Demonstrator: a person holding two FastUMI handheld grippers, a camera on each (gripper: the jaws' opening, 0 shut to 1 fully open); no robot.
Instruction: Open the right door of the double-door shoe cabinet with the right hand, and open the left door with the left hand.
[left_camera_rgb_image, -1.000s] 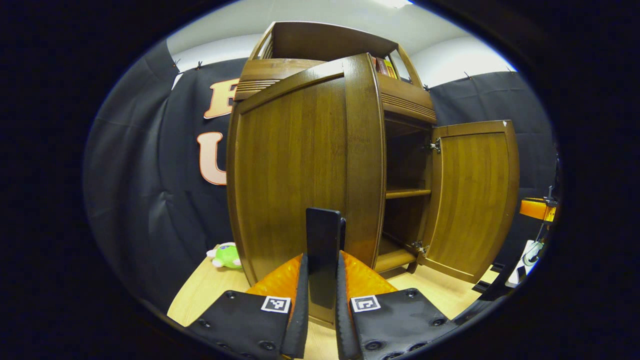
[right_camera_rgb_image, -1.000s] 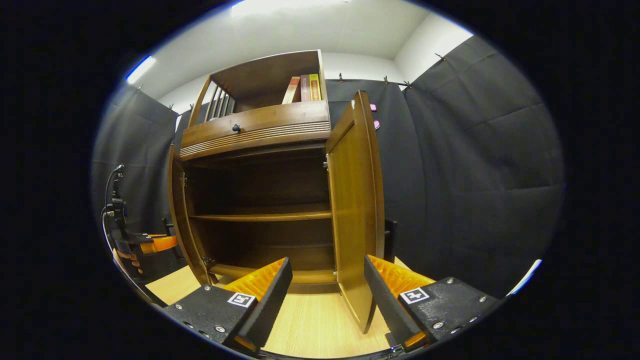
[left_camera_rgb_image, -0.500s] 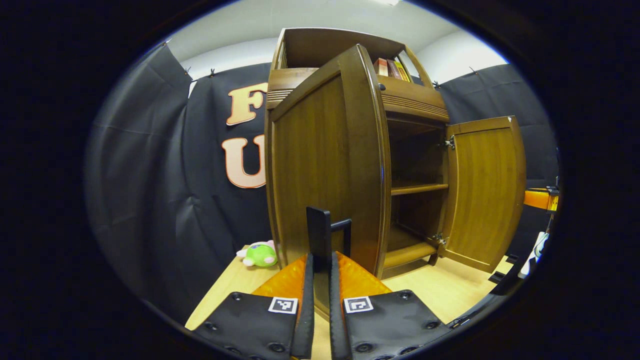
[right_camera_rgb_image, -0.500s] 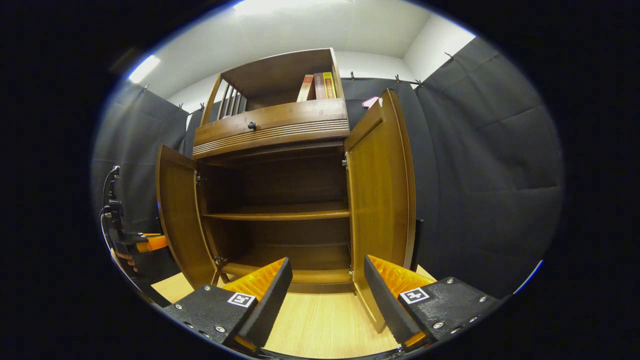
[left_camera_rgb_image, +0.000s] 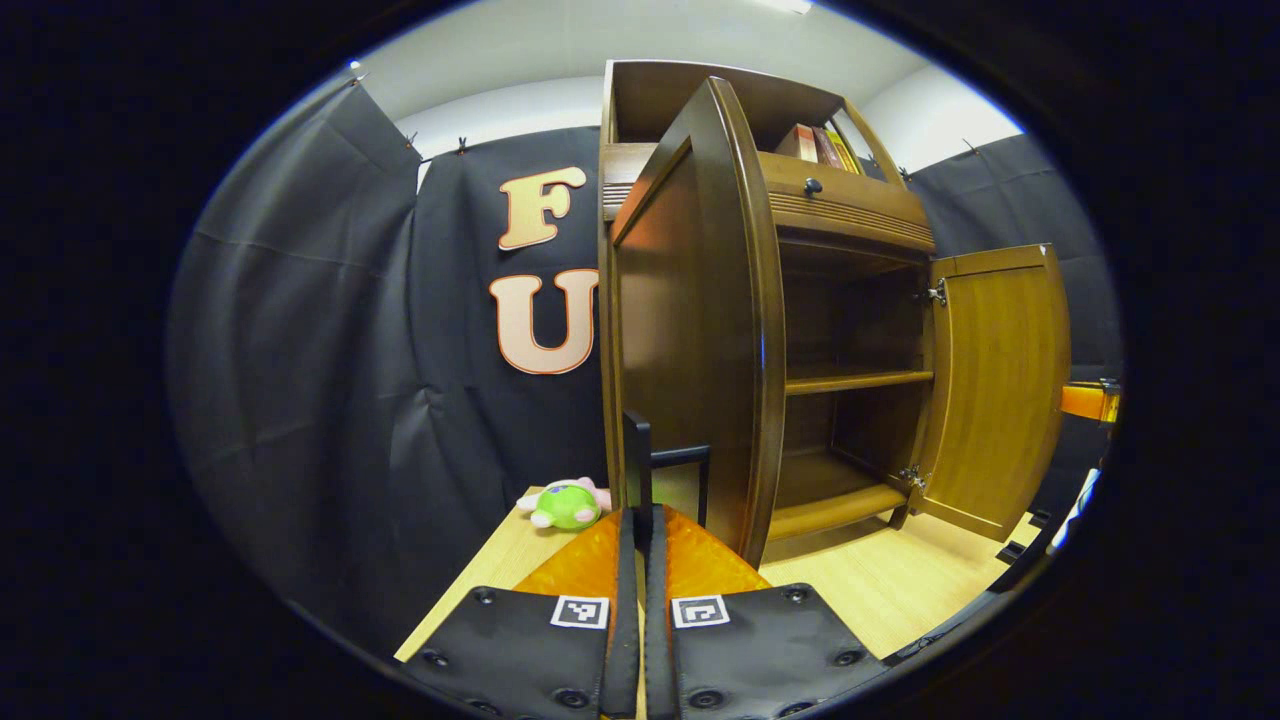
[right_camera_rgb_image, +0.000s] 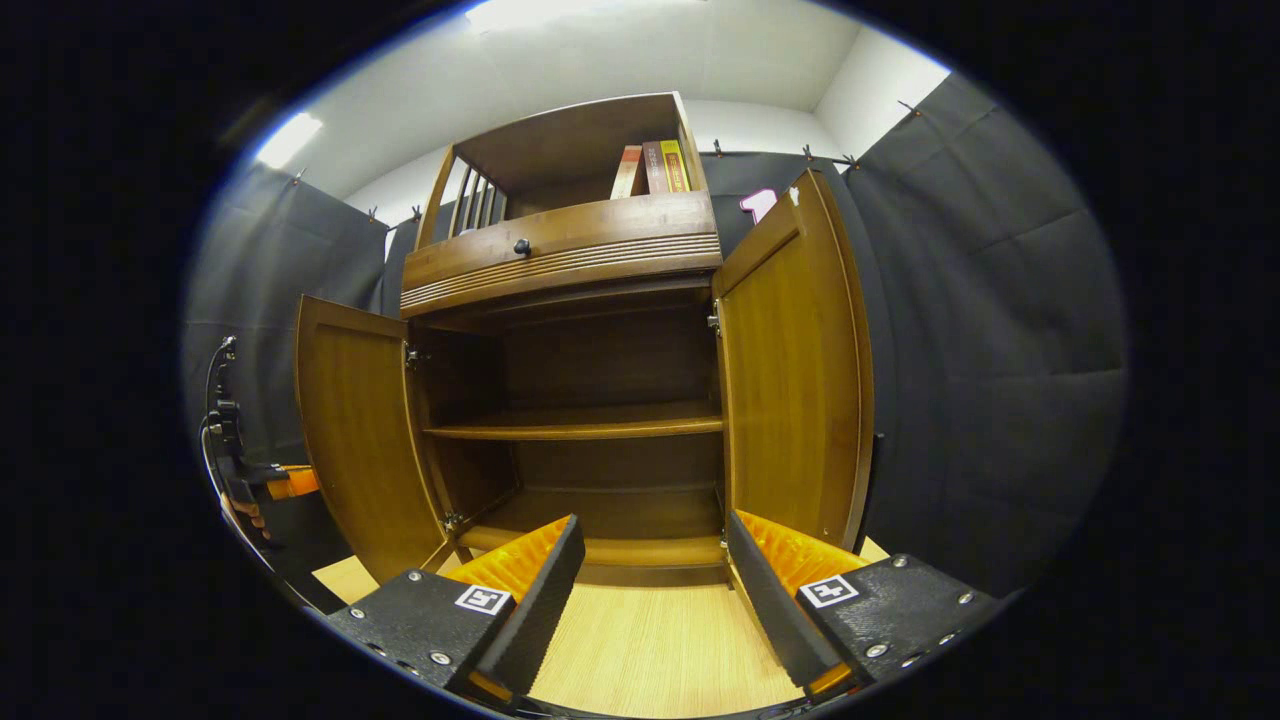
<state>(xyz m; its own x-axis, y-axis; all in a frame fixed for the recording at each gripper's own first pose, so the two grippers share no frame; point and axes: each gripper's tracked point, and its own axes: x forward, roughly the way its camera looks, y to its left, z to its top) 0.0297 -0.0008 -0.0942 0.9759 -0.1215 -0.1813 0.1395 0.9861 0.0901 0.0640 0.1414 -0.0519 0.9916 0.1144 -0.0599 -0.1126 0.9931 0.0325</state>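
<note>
Left gripper (left_camera_rgb_image: 640, 520): fingers pressed together on the black handle (left_camera_rgb_image: 640, 465) of the left door; the handle's flat bar stands upright between them.
Left door (left_camera_rgb_image: 690, 330): swung wide open, seen nearly edge-on straight ahead of the left gripper; in the right gripper view it (right_camera_rgb_image: 360, 440) stands open ahead and to the left of the right gripper.
Right gripper (right_camera_rgb_image: 655, 550): fingers spread wide apart, holding nothing, pointed at the open cabinet from the front.
Right door (right_camera_rgb_image: 795, 360): open, just above and beyond the right gripper's right finger, apart from it; in the left gripper view it (left_camera_rgb_image: 995, 380) hangs open far to the right.
Cabinet (right_camera_rgb_image: 590, 400): interior bare, one shelf (right_camera_rgb_image: 575, 425) across the middle, straight ahead of the right gripper.
Drawer (right_camera_rgb_image: 560, 250): above the doors, with a small dark knob.
Books (right_camera_rgb_image: 655, 168): upright in the top compartment, at its right end.
Toy (left_camera_rgb_image: 562, 503): green and pink plush on the floor, just left of the left gripper's tips.
Floor (right_camera_rgb_image: 650, 650): light wood, under both grippers.
</note>
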